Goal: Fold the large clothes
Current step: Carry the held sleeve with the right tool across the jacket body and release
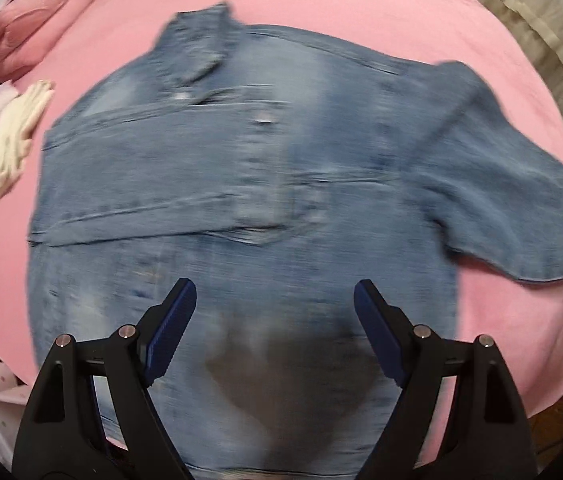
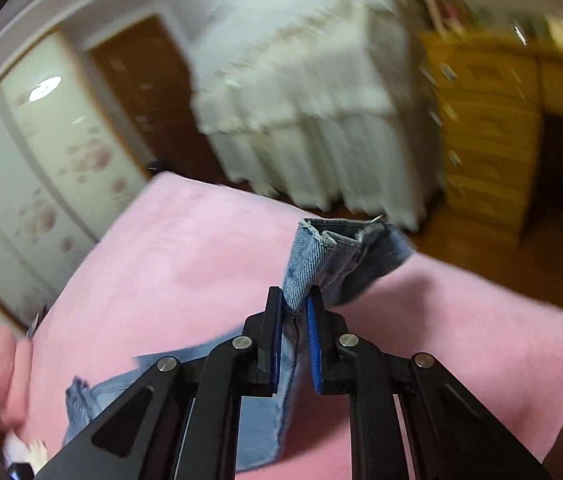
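A blue denim jacket (image 1: 241,184) lies spread on the pink bed cover (image 1: 361,8), collar toward the far left, one sleeve reaching out to the right. My left gripper (image 1: 274,294) hangs open above the jacket's lower part, nothing between its fingers. In the right wrist view my right gripper (image 2: 294,296) is shut on a denim cuff (image 2: 321,256), lifted off the pink bed cover (image 2: 185,264); the cuff's folded end sticks up past the fingertips, and more denim trails down below the jaws.
A folded white garment (image 1: 9,148) and pink bedding (image 1: 21,32) lie at the bed's left edge. A grey pillow (image 1: 541,28) sits at the far right. Beyond the bed stand a white frilled cloth (image 2: 301,92), a wooden drawer unit (image 2: 489,136) and a flowered wardrobe door (image 2: 49,152).
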`<move>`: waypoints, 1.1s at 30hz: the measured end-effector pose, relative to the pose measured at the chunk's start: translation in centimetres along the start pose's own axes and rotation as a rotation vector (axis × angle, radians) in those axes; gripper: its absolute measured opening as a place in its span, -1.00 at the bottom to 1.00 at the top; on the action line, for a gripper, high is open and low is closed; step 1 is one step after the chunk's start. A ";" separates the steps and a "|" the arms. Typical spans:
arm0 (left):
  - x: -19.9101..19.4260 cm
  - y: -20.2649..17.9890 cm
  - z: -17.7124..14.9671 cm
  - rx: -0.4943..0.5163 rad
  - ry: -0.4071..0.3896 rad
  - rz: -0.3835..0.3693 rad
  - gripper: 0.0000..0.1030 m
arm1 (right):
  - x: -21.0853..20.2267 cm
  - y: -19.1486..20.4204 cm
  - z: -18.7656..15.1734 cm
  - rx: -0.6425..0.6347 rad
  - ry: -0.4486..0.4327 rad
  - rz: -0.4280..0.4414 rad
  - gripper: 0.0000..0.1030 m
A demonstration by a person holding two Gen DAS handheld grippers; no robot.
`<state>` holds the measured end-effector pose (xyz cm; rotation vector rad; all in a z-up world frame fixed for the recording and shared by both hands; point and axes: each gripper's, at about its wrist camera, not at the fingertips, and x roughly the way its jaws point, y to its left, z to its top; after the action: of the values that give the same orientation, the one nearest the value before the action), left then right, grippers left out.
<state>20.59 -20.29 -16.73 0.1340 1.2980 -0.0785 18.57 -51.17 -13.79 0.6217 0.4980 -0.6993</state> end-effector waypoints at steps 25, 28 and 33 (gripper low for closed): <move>4.4 27.5 -3.2 -0.122 0.033 -0.077 0.55 | 4.3 39.0 -37.4 -0.539 0.607 0.286 -0.02; 4.7 27.3 -3.0 -0.131 0.042 -0.127 0.55 | 3.2 38.2 -38.7 -0.516 0.627 0.326 0.31; 4.2 25.6 -2.1 -0.124 0.032 -0.261 0.55 | 0.5 36.3 -38.5 -0.522 0.606 0.326 0.55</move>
<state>23.11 5.43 -19.92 -0.1417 1.3432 -0.2190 36.76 -3.74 -28.61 0.3939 1.0709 -0.0409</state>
